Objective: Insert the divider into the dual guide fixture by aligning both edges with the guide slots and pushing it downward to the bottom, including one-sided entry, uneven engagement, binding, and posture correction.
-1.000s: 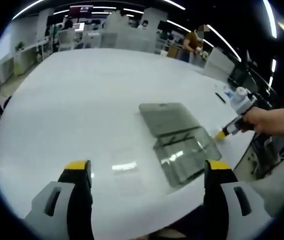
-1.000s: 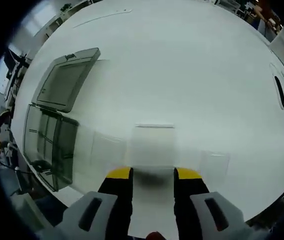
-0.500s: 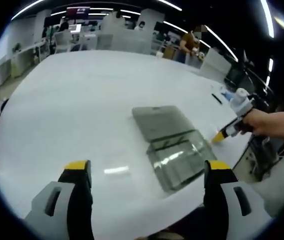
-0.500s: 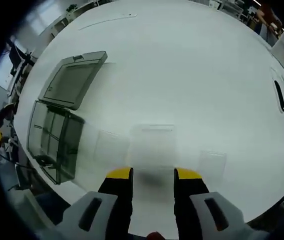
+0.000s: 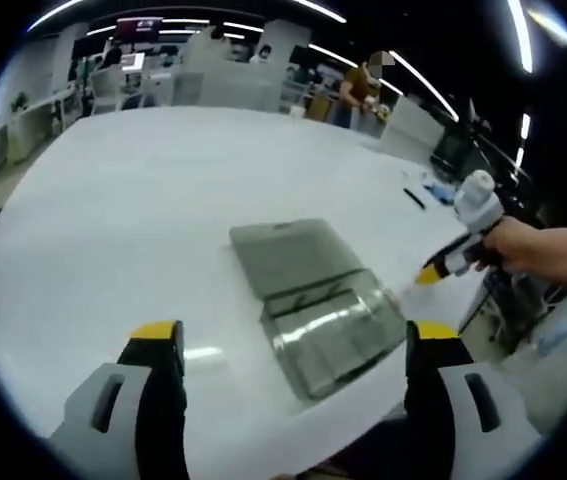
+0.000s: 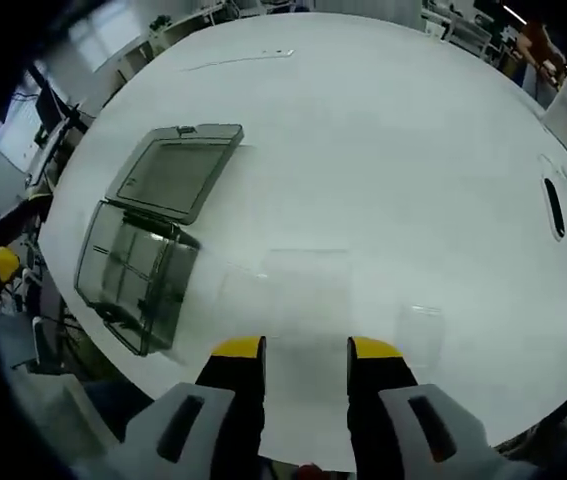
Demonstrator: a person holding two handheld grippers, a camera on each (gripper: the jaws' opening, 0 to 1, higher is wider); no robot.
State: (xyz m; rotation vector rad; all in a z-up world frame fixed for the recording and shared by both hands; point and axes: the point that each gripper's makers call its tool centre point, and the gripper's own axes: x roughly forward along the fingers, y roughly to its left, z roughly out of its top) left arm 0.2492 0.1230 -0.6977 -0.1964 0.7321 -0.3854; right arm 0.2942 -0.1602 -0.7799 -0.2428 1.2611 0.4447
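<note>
White table (image 5: pixel 113 200) | left gripper (image 5: pixel 293 345) wide open | right gripper (image 6: pixel 306 350) grips clear divider (image 6: pixel 306 290)

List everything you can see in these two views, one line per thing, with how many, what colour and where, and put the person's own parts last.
Table: one, white, large and round-edged, under everything.
Box: one, smoky transparent, lid swung open flat on the table beside it, near the table edge.
Clear divider: one, transparent, held upright in the right gripper's jaws.
Clear panels: at least one more, transparent, on the table near the held divider.
Slot: one, dark, in the table top at far right.
Left gripper: one, grey with yellow tips, open.
Right gripper: one, same colours.
Hand: one, gripping the right gripper.
</note>
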